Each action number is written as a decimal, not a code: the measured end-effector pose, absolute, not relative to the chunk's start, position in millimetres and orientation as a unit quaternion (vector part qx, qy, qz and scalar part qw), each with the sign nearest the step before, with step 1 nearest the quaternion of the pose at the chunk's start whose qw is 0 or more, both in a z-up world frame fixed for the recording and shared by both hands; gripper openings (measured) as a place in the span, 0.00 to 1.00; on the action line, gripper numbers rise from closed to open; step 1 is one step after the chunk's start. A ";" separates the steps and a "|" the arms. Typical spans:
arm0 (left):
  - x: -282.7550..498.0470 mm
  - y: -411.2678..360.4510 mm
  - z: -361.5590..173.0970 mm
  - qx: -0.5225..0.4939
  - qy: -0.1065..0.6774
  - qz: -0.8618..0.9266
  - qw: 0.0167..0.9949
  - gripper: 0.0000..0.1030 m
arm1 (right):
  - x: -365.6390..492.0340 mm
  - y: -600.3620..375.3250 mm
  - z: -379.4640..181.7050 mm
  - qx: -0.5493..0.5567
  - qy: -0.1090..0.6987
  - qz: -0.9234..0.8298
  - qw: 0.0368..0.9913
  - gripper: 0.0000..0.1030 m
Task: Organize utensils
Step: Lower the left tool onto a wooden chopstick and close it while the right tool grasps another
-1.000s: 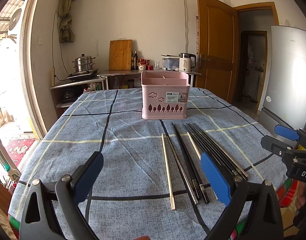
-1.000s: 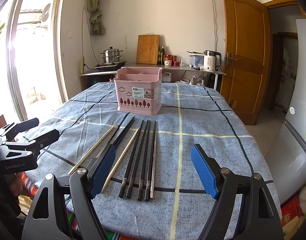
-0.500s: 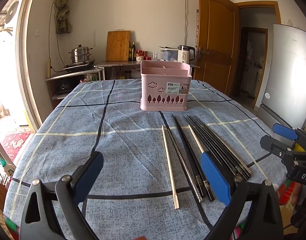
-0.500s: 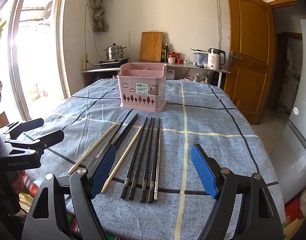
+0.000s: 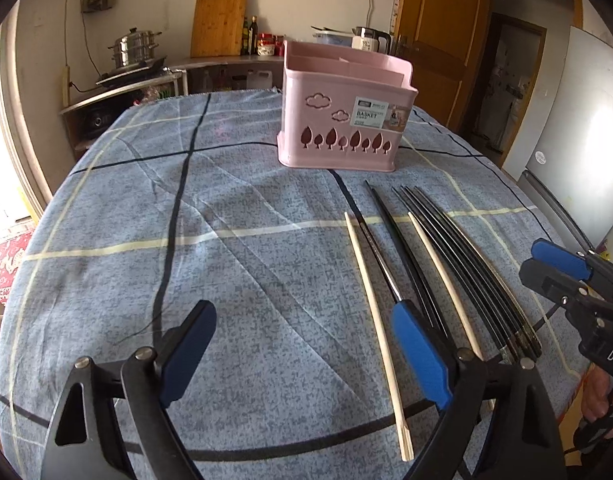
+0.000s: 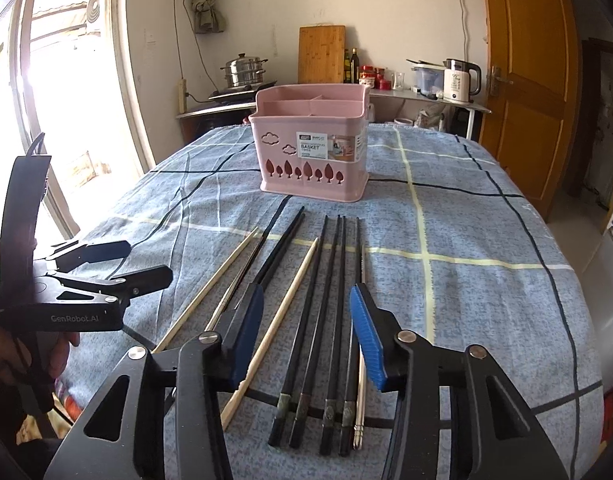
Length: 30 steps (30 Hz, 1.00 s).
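A pink divided utensil basket (image 5: 346, 108) (image 6: 312, 148) stands upright on the blue checked tablecloth (image 5: 226, 240). In front of it lie several chopsticks side by side: black ones (image 6: 306, 312) (image 5: 466, 264), pale wooden ones (image 5: 376, 316) (image 6: 284, 316) and a metal one (image 6: 360, 368). My left gripper (image 5: 302, 344) is open and empty, low over the cloth left of the chopsticks. My right gripper (image 6: 306, 328) is open and empty, its jaws straddling the near ends of the black chopsticks, just above them.
The right gripper also shows at the right edge of the left wrist view (image 5: 566, 280), the left gripper at the left of the right wrist view (image 6: 86, 280). Behind the table stand a counter (image 6: 426, 98) with a kettle, a steamer pot and a cutting board. A fridge (image 5: 578, 128) stands right.
Both grippers have moved forward and down toward the table. The right gripper's jaws have narrowed and now sit over the black chopsticks. The chopsticks have not moved.
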State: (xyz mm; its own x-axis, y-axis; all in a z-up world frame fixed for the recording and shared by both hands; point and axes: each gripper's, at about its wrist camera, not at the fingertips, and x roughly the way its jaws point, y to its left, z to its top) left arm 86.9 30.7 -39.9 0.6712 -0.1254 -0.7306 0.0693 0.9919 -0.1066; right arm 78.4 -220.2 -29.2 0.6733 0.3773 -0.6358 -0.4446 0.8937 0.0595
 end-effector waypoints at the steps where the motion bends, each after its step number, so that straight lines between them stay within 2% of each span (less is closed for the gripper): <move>1: 93.1 29.2 -41.9 -0.027 0.409 -0.055 0.911 0.87 | 85.0 -217.2 -31.7 -0.045 0.346 0.230 0.908 0.36; 5: 116.5 23.2 -48.2 -0.014 0.434 -0.069 0.898 0.82 | 110.3 -204.2 -42.5 -0.028 0.383 0.247 0.889 0.19; 11: 138.5 14.7 -52.2 -0.013 0.460 -0.095 0.883 0.73 | 139.2 -188.3 -55.4 -0.013 0.425 0.257 0.868 0.11; 30: 172.6 -5.1 -54.9 0.045 0.477 -0.093 0.873 0.41 | 187.1 -169.8 -69.2 -0.020 0.476 0.208 0.854 0.10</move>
